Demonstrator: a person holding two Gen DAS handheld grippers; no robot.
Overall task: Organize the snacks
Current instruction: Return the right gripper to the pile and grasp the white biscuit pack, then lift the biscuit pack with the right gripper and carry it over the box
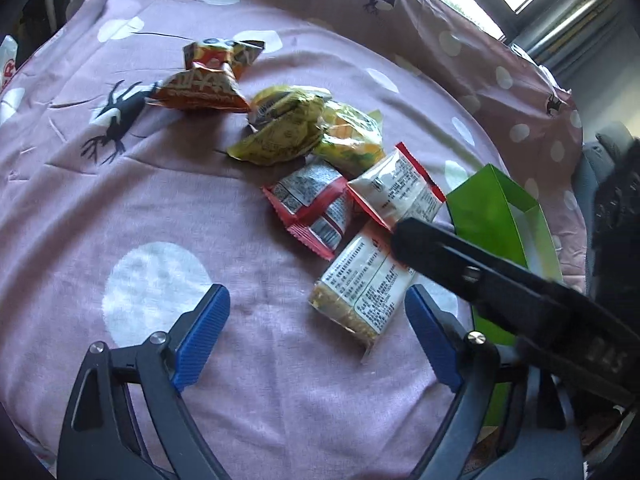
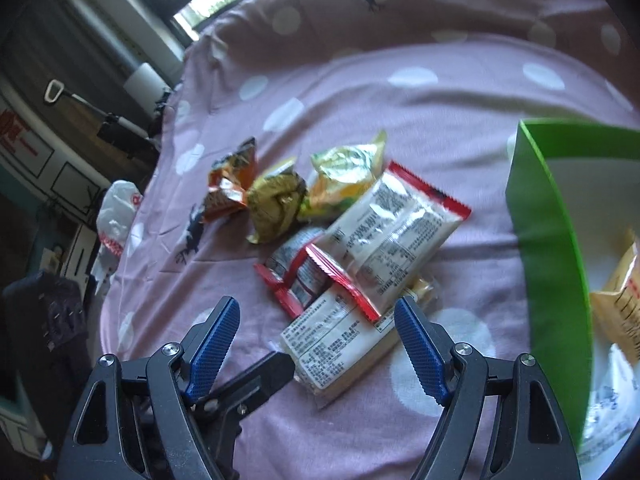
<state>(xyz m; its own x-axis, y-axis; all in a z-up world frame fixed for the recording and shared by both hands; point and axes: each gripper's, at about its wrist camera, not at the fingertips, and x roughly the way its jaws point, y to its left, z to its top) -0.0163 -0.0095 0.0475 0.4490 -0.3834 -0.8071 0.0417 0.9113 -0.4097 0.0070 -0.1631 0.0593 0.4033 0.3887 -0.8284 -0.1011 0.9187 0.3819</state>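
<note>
1. Left wrist view: a pink cloth [image 1: 160,200] with white dots and dark deer prints covers the bench, creased and bunched into a ridge toward 1 o'clock.
2. The snacks lie in a loose pile just right of centre: two orange packets [image 1: 208,80] at 11 o'clock, yellow-green packets [image 1: 288,132] at the middle, red-edged white packets [image 1: 316,208] below them, and a long clear-wrapped bar [image 1: 360,292] nearest the camera.
3. An open green box [image 1: 488,216] stands at 3 o'clock, touching the pile's right edge.
4. The left gripper [image 1: 318,336] has its jaws released and wide, blue pads over bare cloth and the bar's near end, nothing clasped.
5. A black finger of the right gripper [image 1: 460,268] crosses in from 4 o'clock over the bar.
6. A bright window shows at 1 o'clock.
7. Right wrist view: the same dotted cloth, with the pile at centre.
8. The green box [image 2: 544,240] fills 3 o'clock, its white inside holding a pale orange packet [image 2: 620,300].
9. The jaws here are released too, straddling the bar [image 2: 340,344] without pressing it.
10. The other gripper's black fingertip [image 2: 264,376] sits at 7 o'clock.
11. At 9 o'clock hangs a white plastic bag [image 2: 116,216]; a window and dark furniture lie at 11 o'clock.
</note>
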